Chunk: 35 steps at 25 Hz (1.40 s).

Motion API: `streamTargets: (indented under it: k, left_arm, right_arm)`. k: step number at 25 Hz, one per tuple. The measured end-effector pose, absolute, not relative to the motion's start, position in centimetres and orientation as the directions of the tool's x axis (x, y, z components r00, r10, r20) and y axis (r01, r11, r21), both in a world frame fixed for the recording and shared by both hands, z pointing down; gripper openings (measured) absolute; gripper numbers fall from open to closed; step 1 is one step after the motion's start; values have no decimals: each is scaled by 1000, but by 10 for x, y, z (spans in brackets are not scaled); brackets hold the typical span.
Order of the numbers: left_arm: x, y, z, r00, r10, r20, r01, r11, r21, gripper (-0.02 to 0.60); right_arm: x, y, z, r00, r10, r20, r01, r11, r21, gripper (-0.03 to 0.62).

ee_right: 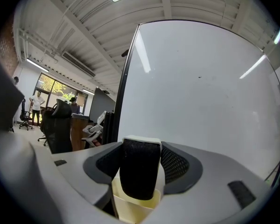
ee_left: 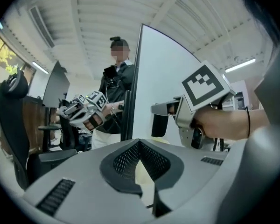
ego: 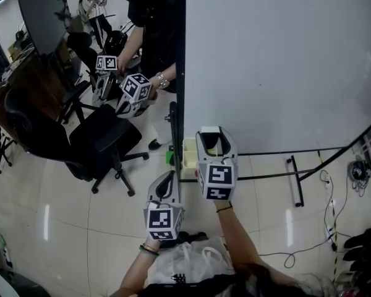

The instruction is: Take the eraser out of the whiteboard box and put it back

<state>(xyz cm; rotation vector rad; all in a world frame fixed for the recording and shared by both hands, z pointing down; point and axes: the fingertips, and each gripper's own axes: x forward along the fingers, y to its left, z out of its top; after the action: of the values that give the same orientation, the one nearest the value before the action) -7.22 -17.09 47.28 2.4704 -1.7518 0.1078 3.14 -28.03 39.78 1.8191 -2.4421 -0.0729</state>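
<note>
Eraser held upright at the mouth of the box

Chair [ego: 93,141], black and on wheels, stands well off to the left of both claws, and a second person [ego: 151,36] behind it carries another pair of marker-cubed grippers [ego: 133,91].

Left claw [ego: 170,177] [ee_left: 140,143] sits nearer the wearer than the right one and a little to its left. Its tips meet, with nothing gripped between them. The cream box [ego: 188,156] lies just ahead of it and shows pale through the gap behind its pads. From this claw's own view, the right claw and the hand around it hang up and to the right, close by.

Right claw [ego: 214,135] [ee_right: 140,148] is clamped on the eraser [ego: 214,146] [ee_right: 140,171], one pad on each side. The eraser stands on end, black felt facing the camera and a pale backing showing along its top. Its lower end sits at the box's open mouth, directly under the claw; whether it touches the inside I cannot tell.

To the right of this claw and beyond it, the whiteboard [ego: 278,60] [ee_right: 196,87] rises blank and white, and the box hangs by its dark left edge.
</note>
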Motion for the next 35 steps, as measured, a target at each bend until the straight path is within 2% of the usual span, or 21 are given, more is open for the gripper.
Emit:
streamTargets:
  k: [5, 13, 23, 25, 35]
  left_arm:
    - [-69, -170, 477, 341, -929, 141, -940, -340, 31, 3]
    - [-80, -172, 489, 296, -941, 166, -955, -291, 54, 3]
    - [-92, -172, 493, 265, -946, 188, -964, -261, 44, 3]
    - [-89, -173, 492, 271, -944, 187, -963, -267, 45, 3]
    - [-74, -175, 485, 302, -936, 180, -953, -297, 54, 3]
  right_arm:
    - [29, -288, 414, -279, -957, 75, -953, 286, 102, 255]
    - [22, -299, 474, -276, -931, 238, -944, 310, 115, 279]
    - [34, -293, 467, -282, -934, 218, -951, 302, 63, 280]
    - [34, -288, 459, -283, -934, 220, -950, 304, 66, 243]
    - [40, -235, 459, -332, -921, 205, -938, 346, 32, 207]
